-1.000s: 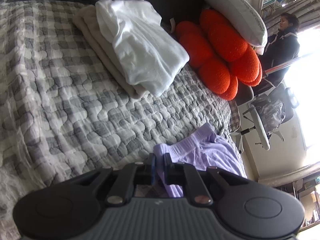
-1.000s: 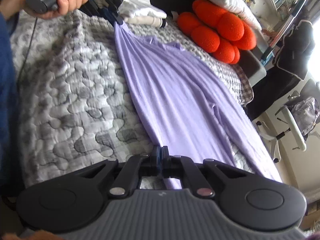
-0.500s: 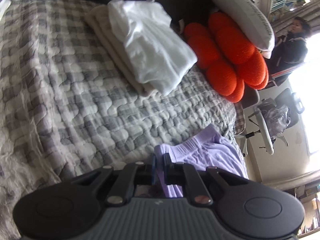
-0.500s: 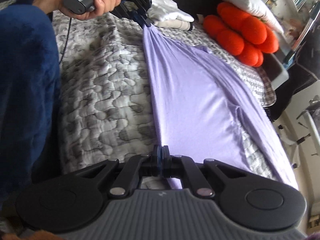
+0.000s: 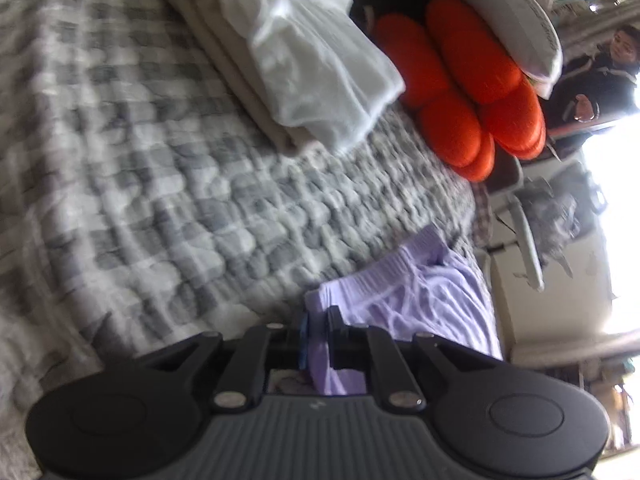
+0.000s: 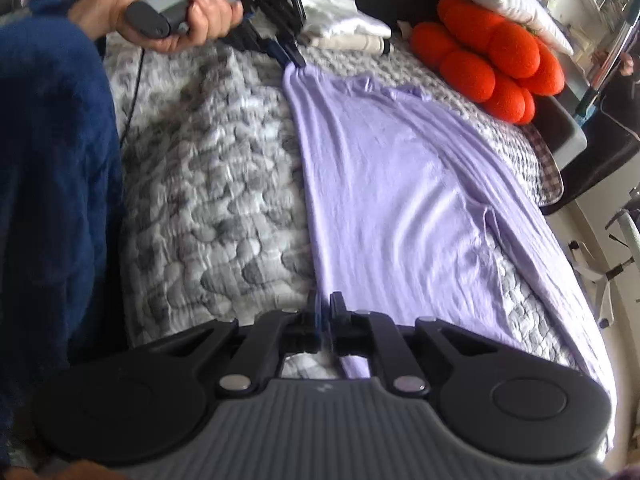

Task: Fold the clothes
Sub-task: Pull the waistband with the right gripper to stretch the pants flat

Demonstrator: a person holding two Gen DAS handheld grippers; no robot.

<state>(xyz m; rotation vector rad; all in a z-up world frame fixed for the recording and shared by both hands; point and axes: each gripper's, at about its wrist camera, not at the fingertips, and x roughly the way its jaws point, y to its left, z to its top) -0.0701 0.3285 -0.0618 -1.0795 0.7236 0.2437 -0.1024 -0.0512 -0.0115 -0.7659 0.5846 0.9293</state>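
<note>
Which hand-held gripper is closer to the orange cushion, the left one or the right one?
Left. The left hand-held gripper grips the far end of the lilac garment, up the bed beside the orange cushion. The right hand-held gripper grips the near end, farthest from it.

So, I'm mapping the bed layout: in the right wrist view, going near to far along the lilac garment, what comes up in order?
right gripper clamped on the hem → lilac garment stretched over the quilt → left gripper pinching the far end → folded white clothes.

Lilac garment (image 6: 384, 184), grey-white checked quilt (image 5: 140, 168), orange cushions (image 5: 472, 92), white folded cloth (image 5: 312, 64)
</note>
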